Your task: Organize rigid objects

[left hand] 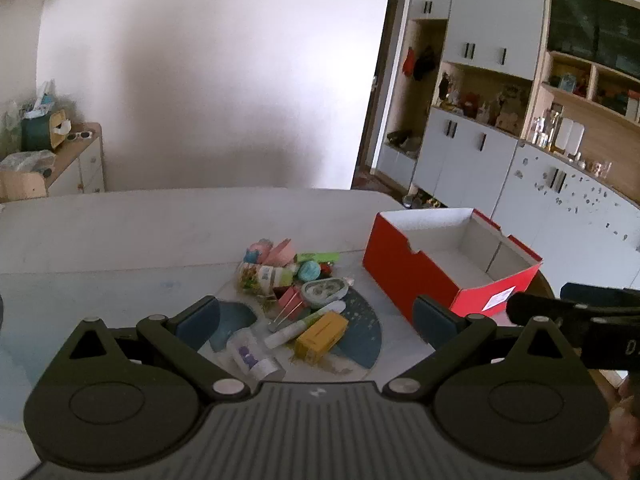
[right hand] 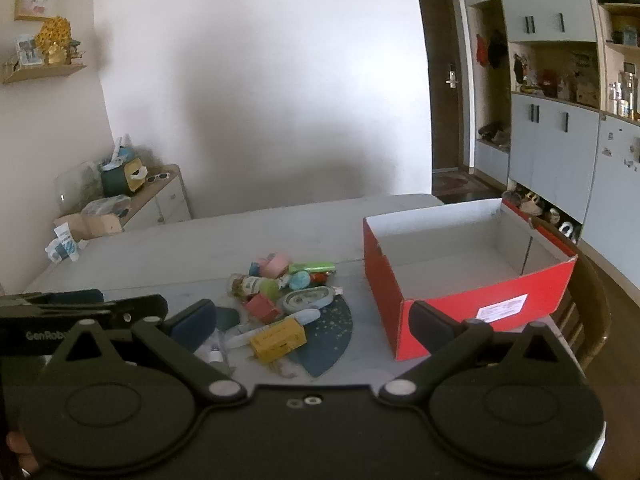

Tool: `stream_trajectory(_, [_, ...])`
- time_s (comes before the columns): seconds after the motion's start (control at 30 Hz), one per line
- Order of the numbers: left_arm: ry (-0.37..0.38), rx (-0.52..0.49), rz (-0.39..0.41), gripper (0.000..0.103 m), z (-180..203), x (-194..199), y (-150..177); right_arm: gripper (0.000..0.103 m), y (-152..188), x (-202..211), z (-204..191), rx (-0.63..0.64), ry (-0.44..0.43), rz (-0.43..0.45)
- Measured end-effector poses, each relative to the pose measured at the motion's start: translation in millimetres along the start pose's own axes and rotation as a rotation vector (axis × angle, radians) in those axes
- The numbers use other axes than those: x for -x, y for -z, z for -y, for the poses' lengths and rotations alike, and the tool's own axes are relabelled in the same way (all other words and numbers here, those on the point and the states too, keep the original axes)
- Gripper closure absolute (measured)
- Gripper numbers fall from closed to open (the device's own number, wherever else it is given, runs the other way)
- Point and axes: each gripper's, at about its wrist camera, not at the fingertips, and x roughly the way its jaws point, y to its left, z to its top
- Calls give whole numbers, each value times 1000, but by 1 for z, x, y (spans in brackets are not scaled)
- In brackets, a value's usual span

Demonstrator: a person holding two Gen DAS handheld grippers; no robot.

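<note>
My left gripper hangs low over the near edge of the table, fingers spread wide with nothing between them. My right gripper hovers just beside it, equally wide and empty; each one shows at the edge of the other's view.

Just ahead of both lies the pile of small things, partly on a dark blue round mat. Nearest to me is a small white bottle lying on its side, then a yellow box with a white tube resting against it. Behind these sit a pink box and a pale oval case. Farther back lie a jar on its side with a label, a teal ball-like thing, a green packet and some pink and blue bits, all touching or overlapping.

To the right of the pile, near but apart from it, stands the red cardboard box, open at the top, its white inside bare, a white label on its near end.

Beyond the table are a white wall, a low sideboard on the left and grey cabinets on the right.
</note>
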Motion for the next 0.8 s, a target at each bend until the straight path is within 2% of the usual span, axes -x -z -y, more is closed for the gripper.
stream_trajectory(0.23, [-16,24,-37,0,-11,-13,3,0,0,-22,1,-4,-40,-29])
stream_trajectory(0.43, [-54,1,-43,0,-21,-33,7,0,1,-52,6,4,-86,-97])
stream_trajectory(0.8, [-105,65,-183,1,-42,-101,26,3,3,-122,2,92,-142,-214])
